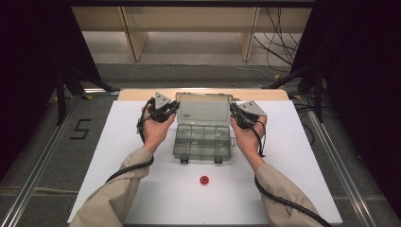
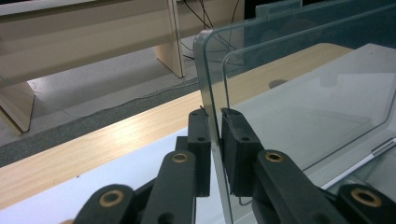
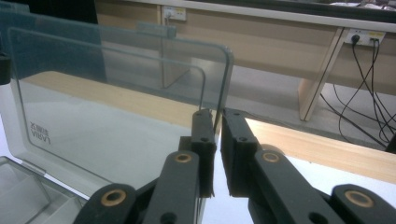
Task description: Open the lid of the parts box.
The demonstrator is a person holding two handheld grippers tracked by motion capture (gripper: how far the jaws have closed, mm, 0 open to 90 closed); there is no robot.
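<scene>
Clear plastic lid (image 1: pixel 203 109) of compartment box (image 1: pixel 202 142) upright, rounded corners; left gripper (image 1: pixel 166 109) and right gripper (image 1: pixel 236 116) jaws clenched on its side edges; white worktop (image 1: pixel 142 189).

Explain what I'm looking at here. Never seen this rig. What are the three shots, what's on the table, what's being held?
No robot arm here: a person holds a hand-held two-jaw claw in each hand. The high view looks down on the table from above the person's side; the left claw is at the left, the right claw at the right. The other two pictures come from cameras riding on each claw, looking along its black jaws.

On the white table sits a clear plastic compartment box with its lid raised. Nearer the person lies a small red round thing; I can't tell what it is.

Each claw is shut on a side edge of the lid: left claw on one upper corner, right claw on the other.
</scene>
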